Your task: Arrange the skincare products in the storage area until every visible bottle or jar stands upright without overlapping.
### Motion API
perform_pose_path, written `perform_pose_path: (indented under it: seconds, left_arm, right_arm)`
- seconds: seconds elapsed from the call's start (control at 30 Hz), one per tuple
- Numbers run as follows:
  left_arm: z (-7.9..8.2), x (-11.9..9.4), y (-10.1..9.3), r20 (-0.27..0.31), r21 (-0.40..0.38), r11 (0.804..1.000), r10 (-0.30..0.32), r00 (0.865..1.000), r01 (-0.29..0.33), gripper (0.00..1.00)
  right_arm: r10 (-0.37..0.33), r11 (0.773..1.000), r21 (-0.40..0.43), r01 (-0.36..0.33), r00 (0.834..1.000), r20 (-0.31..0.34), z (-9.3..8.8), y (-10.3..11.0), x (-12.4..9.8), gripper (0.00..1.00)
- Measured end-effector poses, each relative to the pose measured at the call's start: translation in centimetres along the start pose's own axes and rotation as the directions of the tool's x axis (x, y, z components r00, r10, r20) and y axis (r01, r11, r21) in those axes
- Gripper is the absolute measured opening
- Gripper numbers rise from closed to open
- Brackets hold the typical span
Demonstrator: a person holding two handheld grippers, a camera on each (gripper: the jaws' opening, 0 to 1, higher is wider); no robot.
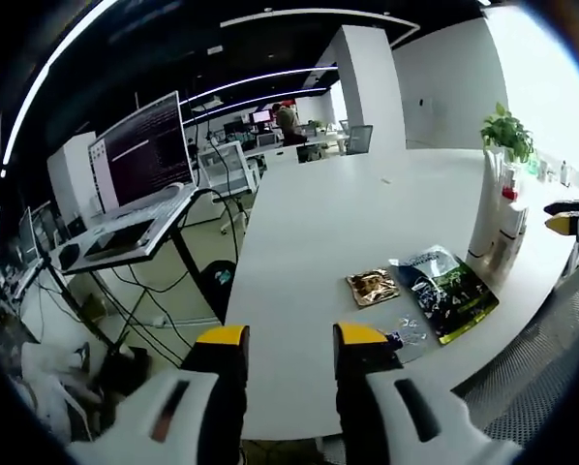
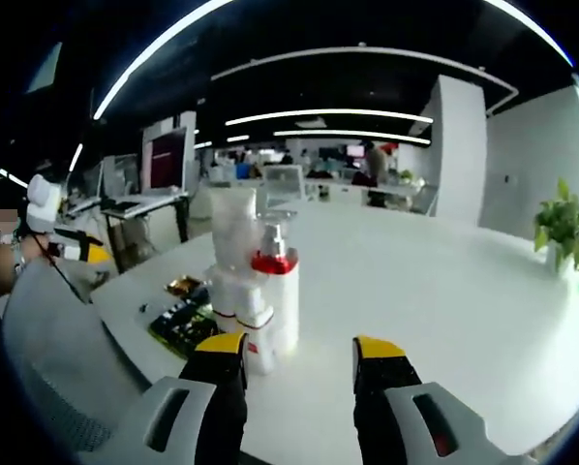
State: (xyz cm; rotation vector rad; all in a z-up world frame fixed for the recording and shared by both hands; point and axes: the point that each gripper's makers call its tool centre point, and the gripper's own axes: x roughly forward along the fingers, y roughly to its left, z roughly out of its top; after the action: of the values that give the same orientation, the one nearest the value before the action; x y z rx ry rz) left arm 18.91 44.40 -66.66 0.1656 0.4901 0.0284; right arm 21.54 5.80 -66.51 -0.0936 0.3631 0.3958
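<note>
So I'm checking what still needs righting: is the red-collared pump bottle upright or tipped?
Upright. In the right gripper view the pump bottle stands on its base on the white table, pump head on top.

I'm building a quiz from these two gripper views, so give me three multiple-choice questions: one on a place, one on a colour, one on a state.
1. Where do the flat foil sachets lie?
A. on the white table
B. on the floor
C. on a chair

2. What colour is the collar on the white pump bottle?
A. green
B. red
C. blue

3. How is the right claw?
A. open, empty
B. shut on a bottle
C. shut on a sachet

Answers: A, they rest on the tabletop; B, red shows under the pump; A, its jaws stand apart with nothing between.
</note>
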Motion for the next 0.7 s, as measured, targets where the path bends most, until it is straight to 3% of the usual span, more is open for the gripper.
perform_pose_path:
  seconds: [0.7]
  left_arm:
    - [-0.9, 0.2, -0.3, -0.040, -0.044, 0.999, -0.031, 0.999, 0.029, 0.30]
  right_arm:
    - [0.001, 0.999, -0.046, -0.005, 0.997, -0.077, -1.3, 0.1, 0.3, 0.35]
